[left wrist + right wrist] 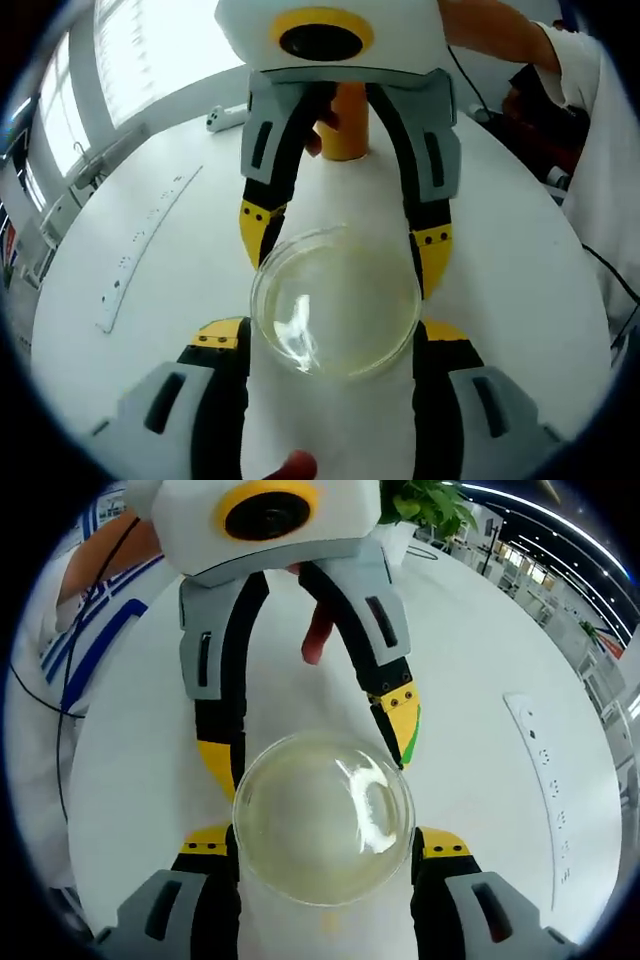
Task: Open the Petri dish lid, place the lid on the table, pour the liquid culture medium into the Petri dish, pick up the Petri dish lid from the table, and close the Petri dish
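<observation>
A clear round Petri dish holds pale yellowish liquid and sits low over the white table. The two grippers face each other across it. My left gripper has its yellow-tipped jaws pressed to the dish's sides. My right gripper clamps the dish from the opposite side, and its tips appear at the dish's far edge in the left gripper view. Whether either holds the lid or the base I cannot tell. An orange cylinder stands behind the right gripper.
A white power strip lies on the table. A small white device sits at the far edge. A person in white stands close, a finger showing. A green plant stands behind.
</observation>
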`<state>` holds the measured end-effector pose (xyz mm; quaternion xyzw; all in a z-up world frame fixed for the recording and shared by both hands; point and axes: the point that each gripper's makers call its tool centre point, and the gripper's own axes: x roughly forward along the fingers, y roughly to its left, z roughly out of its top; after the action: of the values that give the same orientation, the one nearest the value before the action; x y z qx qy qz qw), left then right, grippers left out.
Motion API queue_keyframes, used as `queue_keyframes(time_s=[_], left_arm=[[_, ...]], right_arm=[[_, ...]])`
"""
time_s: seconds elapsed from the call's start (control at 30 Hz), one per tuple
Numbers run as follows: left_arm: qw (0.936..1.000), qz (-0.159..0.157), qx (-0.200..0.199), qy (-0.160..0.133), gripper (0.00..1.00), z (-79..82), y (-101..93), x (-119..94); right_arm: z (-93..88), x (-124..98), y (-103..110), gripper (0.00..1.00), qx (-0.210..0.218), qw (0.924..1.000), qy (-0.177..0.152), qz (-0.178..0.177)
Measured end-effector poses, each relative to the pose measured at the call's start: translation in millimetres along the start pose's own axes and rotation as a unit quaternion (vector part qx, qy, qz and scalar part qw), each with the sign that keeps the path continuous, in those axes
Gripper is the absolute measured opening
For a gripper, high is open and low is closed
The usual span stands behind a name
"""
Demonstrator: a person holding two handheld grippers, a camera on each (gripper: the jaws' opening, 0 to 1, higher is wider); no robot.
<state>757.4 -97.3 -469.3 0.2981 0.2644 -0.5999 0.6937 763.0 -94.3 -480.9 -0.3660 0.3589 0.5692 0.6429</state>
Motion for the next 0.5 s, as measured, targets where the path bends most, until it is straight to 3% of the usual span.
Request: queue_keyframes(time_s=[0.5], left_arm=[[0.9994, -0.022, -0.005, 0.025, 0.58, -4.8, 3.7, 2.9]], right_arm=[[-1.7, 0.7, -2.0, 0.64, -0.014, 0.9997, 0.015, 0.01]])
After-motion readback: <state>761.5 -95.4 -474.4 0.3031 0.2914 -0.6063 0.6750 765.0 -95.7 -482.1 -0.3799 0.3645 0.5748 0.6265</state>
